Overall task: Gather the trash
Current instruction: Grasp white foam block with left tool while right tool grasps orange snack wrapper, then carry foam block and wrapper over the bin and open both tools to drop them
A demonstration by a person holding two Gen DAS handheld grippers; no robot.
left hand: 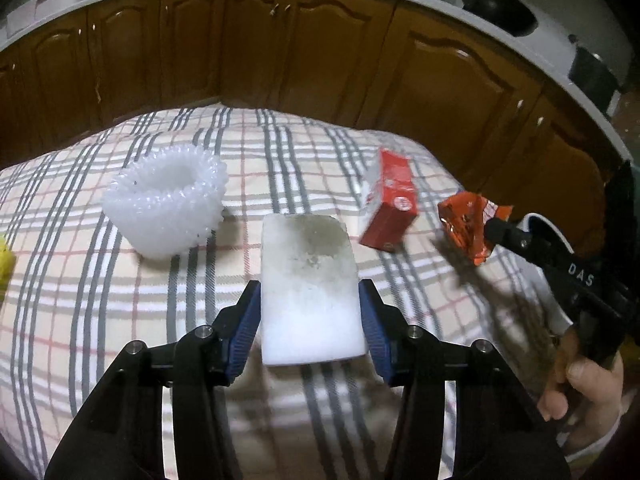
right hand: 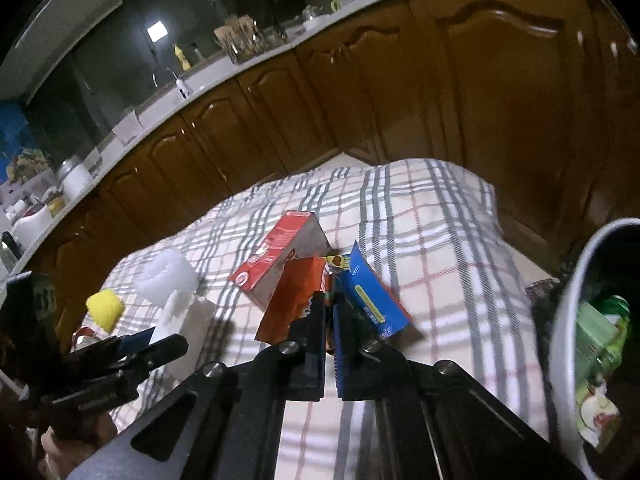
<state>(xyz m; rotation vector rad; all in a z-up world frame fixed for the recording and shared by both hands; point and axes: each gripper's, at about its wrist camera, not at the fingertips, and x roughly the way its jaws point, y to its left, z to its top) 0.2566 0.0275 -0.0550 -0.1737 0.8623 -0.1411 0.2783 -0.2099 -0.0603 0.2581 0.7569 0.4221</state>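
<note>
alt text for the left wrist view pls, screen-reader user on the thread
The left tongs clamp a white foam block between blue pads over a plaid tablecloth. Beyond lie a white bubble-wrap roll and a red carton; at right, the right tongs pinch a crumpled orange wrapper. Brown cabinets fill the background.

Dim room, bright foreground, fisheye bending, blur

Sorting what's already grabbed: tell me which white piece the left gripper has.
The flat white foam block, between the left gripper pads; the ribbed white foam ring sits untouched behind it.
</note>
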